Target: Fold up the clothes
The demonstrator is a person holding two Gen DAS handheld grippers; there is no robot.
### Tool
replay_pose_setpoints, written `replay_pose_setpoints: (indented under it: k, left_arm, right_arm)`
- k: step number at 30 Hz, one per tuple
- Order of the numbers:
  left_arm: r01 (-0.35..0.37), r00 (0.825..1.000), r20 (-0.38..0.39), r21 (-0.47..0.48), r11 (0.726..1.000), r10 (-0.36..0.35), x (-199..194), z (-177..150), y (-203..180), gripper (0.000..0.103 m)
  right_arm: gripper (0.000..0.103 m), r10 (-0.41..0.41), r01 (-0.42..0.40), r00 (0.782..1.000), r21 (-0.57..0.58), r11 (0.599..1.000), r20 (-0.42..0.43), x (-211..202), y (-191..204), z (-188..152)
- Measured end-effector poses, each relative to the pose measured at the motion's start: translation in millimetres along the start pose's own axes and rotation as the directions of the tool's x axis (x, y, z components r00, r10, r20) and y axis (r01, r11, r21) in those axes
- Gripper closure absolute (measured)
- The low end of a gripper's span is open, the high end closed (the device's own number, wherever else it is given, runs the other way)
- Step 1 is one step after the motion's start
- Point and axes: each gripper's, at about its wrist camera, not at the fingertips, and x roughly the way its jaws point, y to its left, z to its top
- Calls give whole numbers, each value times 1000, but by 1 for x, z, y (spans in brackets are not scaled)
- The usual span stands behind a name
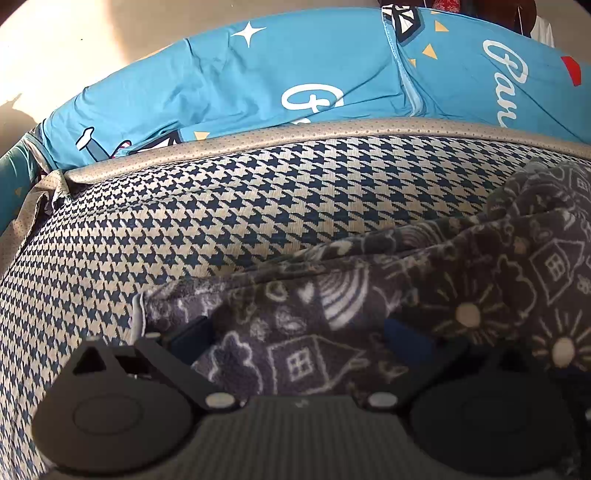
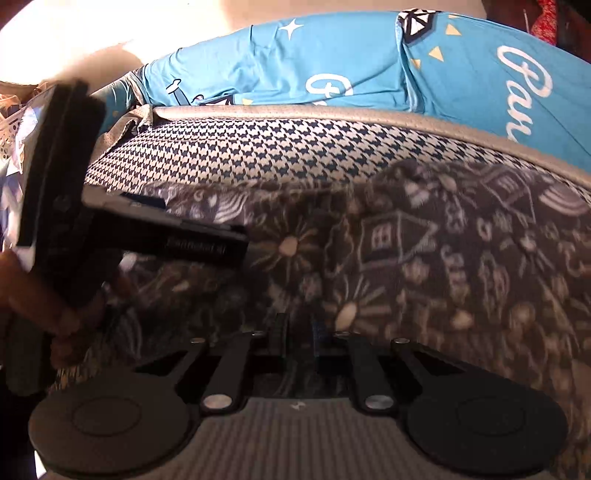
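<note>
A dark grey fleece garment (image 1: pixel 461 277) printed with white houses, suns and rainbows lies crumpled on a houndstooth cushion (image 1: pixel 184 221). My left gripper (image 1: pixel 299 332) stands open at the garment's left hem, its fingers wide apart with fleece lying between them. In the right wrist view the same garment (image 2: pixel 424 258) fills the middle. My right gripper (image 2: pixel 299 332) is shut on a fold of it, the fingers nearly together. The left tool's black body (image 2: pixel 66 155) shows at the left of that view, held by a hand (image 2: pixel 40 302).
A beige piped edge (image 1: pixel 295 133) borders the houndstooth cushion (image 2: pixel 240 147). Behind it lies bright blue bedding (image 1: pixel 258 81) with white script and stars. A sunlit pale wall (image 1: pixel 74 44) rises at the back left. Dark and red items (image 1: pixel 480 7) sit top right.
</note>
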Motion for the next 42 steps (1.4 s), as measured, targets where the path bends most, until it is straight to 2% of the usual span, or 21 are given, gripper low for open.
replay_pose_setpoints:
  k: [8, 15, 20, 27, 28, 30, 32, 33, 37, 42]
  left_arm:
    - [-2, 1000, 14, -3, 1000, 2, -5, -2, 1, 0]
    - [-4, 1000, 30, 0, 1000, 4, -15, -6, 4, 0]
    - [-3, 999, 33, 4, 1000, 3, -23, -13, 9, 0]
    - [15, 1000, 27, -32, 999, -14, -34, -20, 21, 0]
    - [19, 1000, 25, -44, 999, -18, -36, -22, 24, 0]
    - [24, 1000, 21, -59, 998, -23, -40, -25, 27, 0]
    - [21, 1000, 19, -57, 998, -20, -44, -29, 30, 0]
    - [15, 1000, 22, -53, 999, -14, -46, -31, 31, 0]
    - [2, 999, 48, -51, 999, 0, -55, -34, 44, 0]
    - [-3, 999, 45, -81, 997, 7, -60, -37, 65, 0]
  right_arm:
    - [90, -30, 28, 999, 64, 998, 40, -21, 8, -27]
    - [89, -106, 105, 986, 15, 994, 133, -39, 32, -34]
    - [86, -122, 114, 989, 104, 988, 80, -20, 26, -42]
    - [85, -114, 98, 990, 171, 980, 86, -16, 22, -39]
    - [81, -114, 98, 990, 173, 980, 88, -17, 24, -39]
    - [60, -87, 67, 991, 184, 981, 101, -22, 27, -40]
    - [19, -55, 31, 990, 182, 983, 128, -27, 34, -42]
    - [13, -61, 39, 988, 149, 988, 144, -30, 42, -43]
    - [11, -60, 65, 980, -18, 998, 189, -35, 79, -47]
    - [11, -37, 76, 978, -187, 979, 205, -29, 119, -54]
